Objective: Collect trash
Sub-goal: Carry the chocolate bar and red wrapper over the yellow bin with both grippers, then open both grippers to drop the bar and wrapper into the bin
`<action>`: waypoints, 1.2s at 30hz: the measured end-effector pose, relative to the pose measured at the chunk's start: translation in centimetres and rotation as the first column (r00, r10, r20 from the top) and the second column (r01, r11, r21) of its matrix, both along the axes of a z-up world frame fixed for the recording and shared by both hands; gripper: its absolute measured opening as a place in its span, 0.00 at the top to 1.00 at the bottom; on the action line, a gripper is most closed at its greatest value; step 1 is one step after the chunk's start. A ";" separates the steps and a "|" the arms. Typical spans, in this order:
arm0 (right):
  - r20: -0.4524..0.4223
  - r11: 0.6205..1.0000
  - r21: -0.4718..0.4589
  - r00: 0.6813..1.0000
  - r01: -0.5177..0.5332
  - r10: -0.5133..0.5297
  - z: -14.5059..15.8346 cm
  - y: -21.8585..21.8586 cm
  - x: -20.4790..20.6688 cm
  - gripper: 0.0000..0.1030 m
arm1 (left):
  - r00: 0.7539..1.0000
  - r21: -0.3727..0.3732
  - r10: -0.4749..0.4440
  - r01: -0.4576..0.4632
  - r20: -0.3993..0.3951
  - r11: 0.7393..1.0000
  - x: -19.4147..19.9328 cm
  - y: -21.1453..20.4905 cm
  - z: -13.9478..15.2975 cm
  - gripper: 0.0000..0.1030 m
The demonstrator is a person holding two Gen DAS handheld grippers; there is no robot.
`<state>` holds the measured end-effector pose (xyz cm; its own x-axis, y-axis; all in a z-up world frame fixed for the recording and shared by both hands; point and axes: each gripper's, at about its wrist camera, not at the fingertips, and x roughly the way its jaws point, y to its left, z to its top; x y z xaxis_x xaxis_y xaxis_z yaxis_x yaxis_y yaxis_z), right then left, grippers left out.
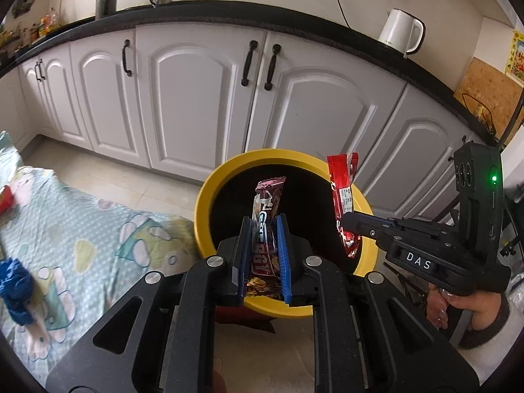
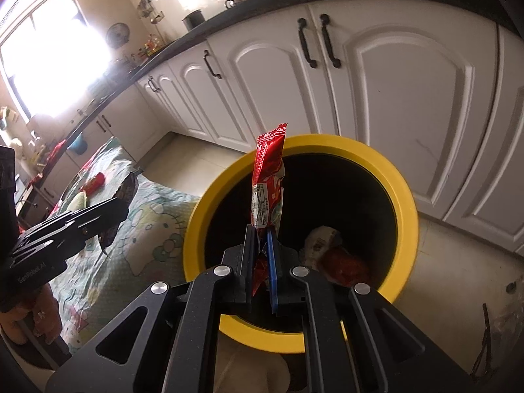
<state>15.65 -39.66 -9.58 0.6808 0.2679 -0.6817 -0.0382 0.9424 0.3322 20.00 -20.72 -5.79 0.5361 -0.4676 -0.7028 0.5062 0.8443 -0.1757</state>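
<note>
The left claw (image 1: 264,229) is clamped on a dark maroon foil snack wrapper (image 1: 267,216), its long axis upright, directly over the dark mouth of the round yellow-rimmed plastic bin (image 1: 209,196). To its right, the right claw (image 2: 261,239) pinches a slim red plastic sachet (image 2: 267,183), also upright, hanging over the same bin just inside the rim. My judgement: both need only let go; the left sits more centrally.

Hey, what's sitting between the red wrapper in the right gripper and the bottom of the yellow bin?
Only open air. The right wrist view shows red wrapper above yellow bin, where earlier trash already lies.
</note>
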 end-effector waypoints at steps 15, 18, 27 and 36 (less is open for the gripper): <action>-0.073 0.999 0.030 0.996 0.045 -0.043 -2.2 -1.7 0.3 0.90 | 0.997 0.023 -0.045 0.046 -0.056 0.999 1.1 -2.4 -2.9 0.90; -0.075 0.998 0.033 0.996 0.056 -0.054 -2.3 -2.2 0.3 0.89 | 0.997 0.029 -0.047 0.049 -0.064 0.998 1.5 -2.7 -3.3 0.89; -0.080 0.995 0.045 0.993 0.089 -0.086 -2.5 -3.1 0.3 0.84 | 0.997 0.054 -0.041 0.045 -0.058 0.998 1.9 -3.2 -4.1 0.84; -0.068 0.989 0.057 0.989 0.133 -0.129 -2.3 -3.9 0.3 0.64 | 0.999 0.036 -0.005 0.007 -0.050 0.999 2.0 -2.2 -3.8 0.52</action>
